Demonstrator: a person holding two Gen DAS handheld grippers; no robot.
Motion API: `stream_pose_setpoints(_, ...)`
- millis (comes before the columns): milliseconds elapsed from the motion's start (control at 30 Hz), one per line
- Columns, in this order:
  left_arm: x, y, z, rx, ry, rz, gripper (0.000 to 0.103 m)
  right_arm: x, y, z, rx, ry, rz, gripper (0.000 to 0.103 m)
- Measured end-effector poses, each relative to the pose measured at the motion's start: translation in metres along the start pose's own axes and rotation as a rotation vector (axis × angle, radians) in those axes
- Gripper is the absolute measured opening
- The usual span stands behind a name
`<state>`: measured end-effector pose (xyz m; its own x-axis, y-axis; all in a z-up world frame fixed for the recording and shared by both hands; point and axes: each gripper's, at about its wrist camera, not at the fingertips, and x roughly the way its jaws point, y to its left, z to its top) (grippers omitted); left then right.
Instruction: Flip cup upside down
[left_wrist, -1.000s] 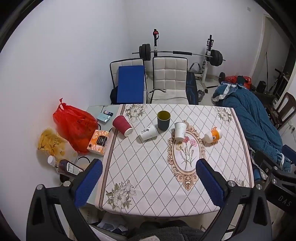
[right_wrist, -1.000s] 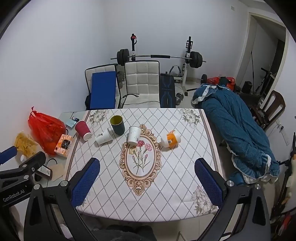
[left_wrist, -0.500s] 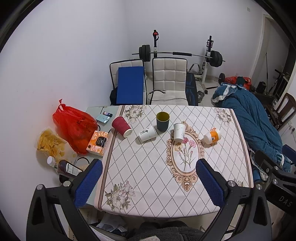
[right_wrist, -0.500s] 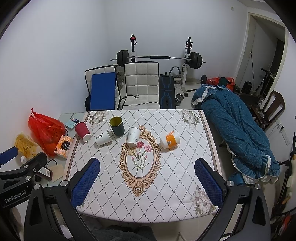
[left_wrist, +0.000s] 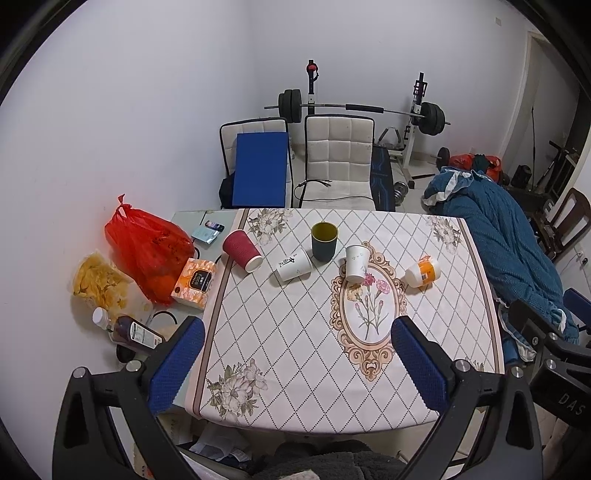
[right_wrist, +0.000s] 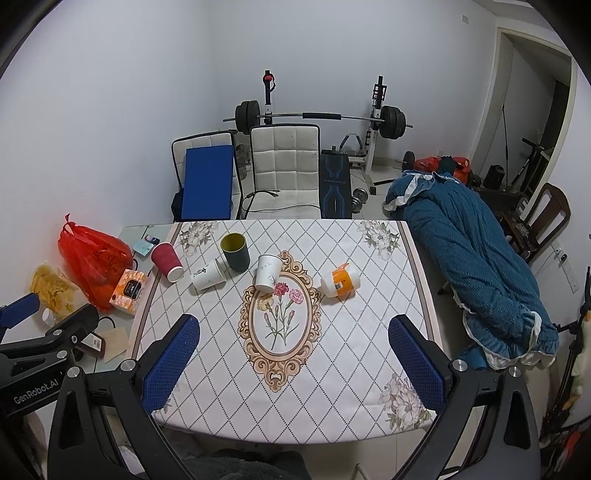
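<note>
Several cups sit on the far part of the patterned tablecloth. A dark green cup stands upright, mouth up. A red ribbed cup and a white printed cup lie on their sides. Another white cup stands tilted. An orange-and-white cup lies on its side. The same cups show in the right wrist view: green, red, orange. My left gripper and right gripper are both open and empty, high above the near table edge.
A red plastic bag, a tissue box, a snack bag and a bottle lie left of the cloth. Two chairs and a barbell rack stand behind the table. A blue blanket lies to the right.
Both grippers have drifted slightly back and up, so the table sits a little lower in view. The cups have not moved and both jaws stay open.
</note>
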<state>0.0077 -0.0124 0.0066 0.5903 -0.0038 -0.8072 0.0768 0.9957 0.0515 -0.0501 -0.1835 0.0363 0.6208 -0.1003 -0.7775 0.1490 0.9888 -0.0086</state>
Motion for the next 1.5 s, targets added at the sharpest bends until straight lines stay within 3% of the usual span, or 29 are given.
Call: stream_pose_setpoints(1500, -0.007, 0.005, 0.003, -0.002, -0.035, 0.014, 0.103, -0.013, 0.009, 0.011, 0.002, -0.011, 0.01, 0.103)
